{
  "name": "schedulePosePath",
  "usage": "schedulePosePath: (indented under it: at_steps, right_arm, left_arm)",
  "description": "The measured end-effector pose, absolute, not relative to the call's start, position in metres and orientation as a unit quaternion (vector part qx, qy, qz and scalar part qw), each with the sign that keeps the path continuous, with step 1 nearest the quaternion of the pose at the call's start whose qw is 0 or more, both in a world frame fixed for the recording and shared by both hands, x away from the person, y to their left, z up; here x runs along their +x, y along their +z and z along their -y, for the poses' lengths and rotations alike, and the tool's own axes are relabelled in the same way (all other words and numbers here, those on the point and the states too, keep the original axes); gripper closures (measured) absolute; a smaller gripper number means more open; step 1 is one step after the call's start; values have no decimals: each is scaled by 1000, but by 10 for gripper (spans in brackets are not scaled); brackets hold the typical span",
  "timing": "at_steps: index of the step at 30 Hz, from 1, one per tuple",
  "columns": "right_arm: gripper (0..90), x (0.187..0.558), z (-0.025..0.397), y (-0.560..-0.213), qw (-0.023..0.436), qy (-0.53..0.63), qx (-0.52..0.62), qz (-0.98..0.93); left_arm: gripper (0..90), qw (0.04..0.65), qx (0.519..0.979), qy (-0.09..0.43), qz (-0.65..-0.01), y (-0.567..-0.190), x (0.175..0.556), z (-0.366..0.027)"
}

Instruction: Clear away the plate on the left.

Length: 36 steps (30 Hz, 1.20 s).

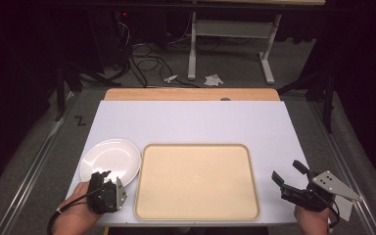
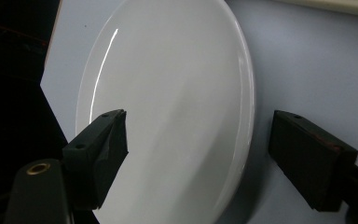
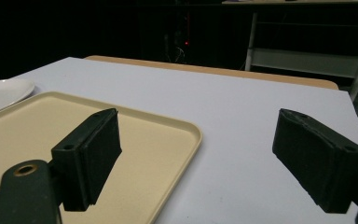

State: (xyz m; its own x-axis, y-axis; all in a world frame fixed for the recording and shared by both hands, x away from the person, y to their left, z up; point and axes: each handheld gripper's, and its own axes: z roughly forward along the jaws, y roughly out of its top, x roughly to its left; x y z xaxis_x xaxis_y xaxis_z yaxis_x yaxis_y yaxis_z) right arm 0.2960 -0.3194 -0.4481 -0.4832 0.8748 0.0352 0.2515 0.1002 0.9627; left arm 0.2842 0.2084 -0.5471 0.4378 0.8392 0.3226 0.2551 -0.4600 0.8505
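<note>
**Entry: white plate, left claw closing in over its near rim**

I am holding my left claw (image 1: 106,177) over the near edge of the white plate (image 1: 110,159), jaws apart and grasping nothing; in the left gripper view one jaw is sitting over the plate's face and the other beyond its rim, which suggests I am lining up to pinch that edge. The plate is lying flat on the tabletop (image 1: 191,122), at the left, just beside the tray (image 1: 197,181); I cannot tell whether they are touching.

- Plate: round, shallow, glossy white, probably ceramic; likely slippery under the pads.
- Tray: beige, rectangular, rounded corners, raised lip, matte, apparently plastic; lying empty at centre, likely where the plate is going.
- Tabletop: pale, smooth sheet over a wooden edge.

I am keeping my right claw (image 1: 288,171) waiting at the right, past the tray's corner, jaws wide apart and empty.
</note>
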Motion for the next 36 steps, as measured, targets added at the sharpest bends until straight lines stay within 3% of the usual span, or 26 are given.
schedulePosePath:
  at_steps: [3, 5, 25, 27, 29, 36]
  right_arm:
    - [161, 296, 320, -448, 295, 528, 414, -681]
    - [162, 297, 320, -448, 295, 528, 414, -681]
    - [162, 295, 323, -448, 296, 533, 417, -674]
    - [161, 296, 323, -448, 295, 532, 417, -675]
    - [162, 296, 323, -449, 293, 530, 421, -675]
    - [161, 296, 323, -450, 292, 531, 422, -674]
  left_arm:
    - [235, 343, 789, 387, -334, -544, 283, -212]
    - [253, 370, 775, 385, -338, -547, 286, -209]
    - [376, 323, 798, 395, -321, -550, 288, -211]
    - [413, 353, 786, 399, -314, -553, 291, -207]
    - [452, 313, 809, 393, -305, -551, 287, -209]
    - [583, 309, 817, 388, -295, -555, 283, -206]
